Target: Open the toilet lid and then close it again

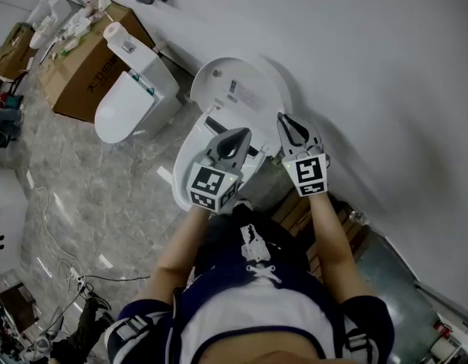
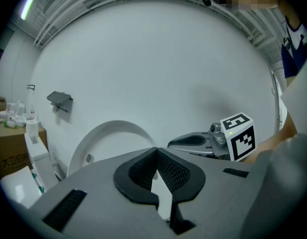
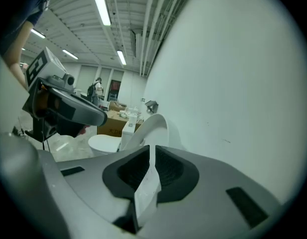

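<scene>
Starting nearest the camera, the person's two forearms reach out over the toilet. The left gripper (image 1: 237, 135) is clenched on nothing, with its pads meeting tip to tip in its own view (image 2: 156, 151); it hovers over the seat (image 1: 186, 154) without touching it, as far as I can tell. The right gripper (image 1: 284, 117) sits just beside it at the right edge of the toilet lid (image 1: 241, 89). In the right gripper view its jaws (image 3: 151, 151) are nearly together, with a white strip pinched between the pads that reads as the lid's rim, so it is grasping the lid. The lid stands fully upright, leaning back against the wall (image 1: 370, 51). I'd judge the opening half done and the closing half all left: the lid has not tipped forward yet. The grip on the rim looks like setup for pulling it down. A second toilet (image 1: 124, 105) and a cardboard box (image 1: 82, 74) stand farther left, not involved.
</scene>
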Action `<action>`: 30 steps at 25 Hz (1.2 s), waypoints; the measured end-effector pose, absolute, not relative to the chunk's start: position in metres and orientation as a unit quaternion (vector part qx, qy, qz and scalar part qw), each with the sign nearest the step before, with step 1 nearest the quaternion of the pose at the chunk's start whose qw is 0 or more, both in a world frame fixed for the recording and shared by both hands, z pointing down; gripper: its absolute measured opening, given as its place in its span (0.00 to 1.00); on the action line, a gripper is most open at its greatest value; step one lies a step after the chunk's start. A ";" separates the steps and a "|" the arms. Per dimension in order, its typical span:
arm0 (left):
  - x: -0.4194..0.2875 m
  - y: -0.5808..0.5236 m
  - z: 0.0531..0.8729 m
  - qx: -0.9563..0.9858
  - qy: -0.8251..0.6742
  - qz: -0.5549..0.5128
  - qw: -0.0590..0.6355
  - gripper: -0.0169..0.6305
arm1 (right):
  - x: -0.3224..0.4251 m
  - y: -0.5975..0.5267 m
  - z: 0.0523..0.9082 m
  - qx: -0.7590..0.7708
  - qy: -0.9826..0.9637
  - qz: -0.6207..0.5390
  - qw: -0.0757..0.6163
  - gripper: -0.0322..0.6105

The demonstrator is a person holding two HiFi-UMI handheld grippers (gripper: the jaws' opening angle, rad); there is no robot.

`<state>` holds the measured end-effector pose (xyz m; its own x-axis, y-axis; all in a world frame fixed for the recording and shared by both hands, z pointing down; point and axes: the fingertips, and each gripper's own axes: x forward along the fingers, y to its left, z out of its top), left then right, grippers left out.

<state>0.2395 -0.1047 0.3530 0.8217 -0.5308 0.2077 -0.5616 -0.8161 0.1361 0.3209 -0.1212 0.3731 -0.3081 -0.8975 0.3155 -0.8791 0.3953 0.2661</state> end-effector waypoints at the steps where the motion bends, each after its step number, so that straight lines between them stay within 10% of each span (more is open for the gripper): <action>1: 0.242 -0.103 0.354 0.951 -0.282 0.084 0.092 0.04 | 0.320 -0.118 0.374 0.551 -0.809 -0.014 0.202 0.11; 19: 0.252 -0.077 0.362 0.953 -0.276 0.093 0.086 0.04 | 0.347 -0.110 0.393 0.541 -0.817 0.067 0.188 0.09; 22: 0.252 -0.071 0.363 0.953 -0.273 0.096 0.089 0.04 | 0.357 -0.124 0.393 0.533 -0.821 0.121 0.166 0.28; 30: 0.248 -0.063 0.369 0.953 -0.269 0.107 0.094 0.04 | 0.374 -0.164 0.412 0.504 -0.826 0.196 0.160 0.39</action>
